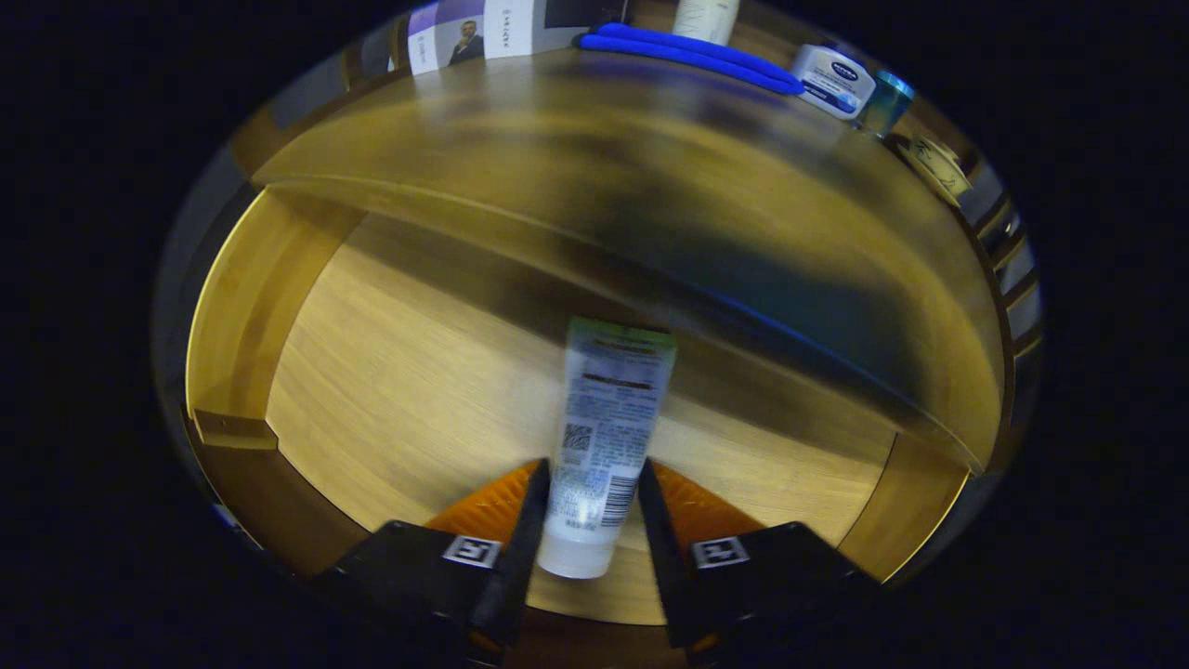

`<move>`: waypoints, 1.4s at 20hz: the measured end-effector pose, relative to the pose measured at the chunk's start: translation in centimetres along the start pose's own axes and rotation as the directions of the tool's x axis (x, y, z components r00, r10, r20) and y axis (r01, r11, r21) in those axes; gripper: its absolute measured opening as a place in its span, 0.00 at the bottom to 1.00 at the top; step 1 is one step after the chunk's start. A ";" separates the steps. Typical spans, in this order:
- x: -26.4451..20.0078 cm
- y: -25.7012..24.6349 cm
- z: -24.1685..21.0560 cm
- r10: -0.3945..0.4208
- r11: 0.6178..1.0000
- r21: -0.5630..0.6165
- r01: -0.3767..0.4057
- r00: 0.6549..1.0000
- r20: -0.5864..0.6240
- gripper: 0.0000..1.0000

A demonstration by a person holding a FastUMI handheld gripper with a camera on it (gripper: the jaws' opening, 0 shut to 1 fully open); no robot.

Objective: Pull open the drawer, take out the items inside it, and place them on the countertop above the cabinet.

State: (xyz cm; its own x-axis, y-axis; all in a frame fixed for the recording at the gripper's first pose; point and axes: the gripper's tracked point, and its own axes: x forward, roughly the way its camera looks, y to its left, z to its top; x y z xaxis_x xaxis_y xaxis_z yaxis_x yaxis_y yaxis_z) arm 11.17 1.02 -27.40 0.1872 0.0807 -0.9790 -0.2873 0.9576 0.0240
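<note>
1. Gripper view, bottom centre of the frame: the black claw [592,506] has its two fingers drawn in narrow on a white plastic squeeze tube with a green far end and printed barcode label [608,437]. Both inner faces look pressed to its sides near the capped end.
2. That tube points away from the fingers, its cap end between them and its green crimped end toward the middle of the frame, over the pale wood floor of the open wooden drawer [409,390]. Whether it rests there or is lifted, I cannot tell.
3. Handling, as a judgement: light, soft-walled and smooth. A hard squeeze mid-body would dent it; the stiffer shoulder by the cap is the safer hold, and that is about where the fingers sit.
4. Gripped at one end, the long body may droop or swing, so a slow lift suits.
5. Beyond the drawer, across the upper half, runs the glossy wooden tabletop [650,158].
6. At its far edge, upper right, lie a blue looped strap [687,54], a small white jar [833,80] and a teal container [885,102].
</note>
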 end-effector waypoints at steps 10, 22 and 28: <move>-2.6 2.7 -0.4 0.113 0.989 -0.109 -0.105 0.991 0.071 0.48; -10.0 5.5 -2.0 0.223 0.963 -0.186 -0.193 0.962 0.156 0.48; -14.0 5.0 -0.5 0.243 0.961 -0.191 -0.199 0.938 0.247 0.48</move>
State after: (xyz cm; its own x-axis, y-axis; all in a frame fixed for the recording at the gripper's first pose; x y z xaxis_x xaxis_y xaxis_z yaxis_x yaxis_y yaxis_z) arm 6.62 4.51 -13.66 0.3377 0.3770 -0.8624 -0.4929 0.8514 0.1792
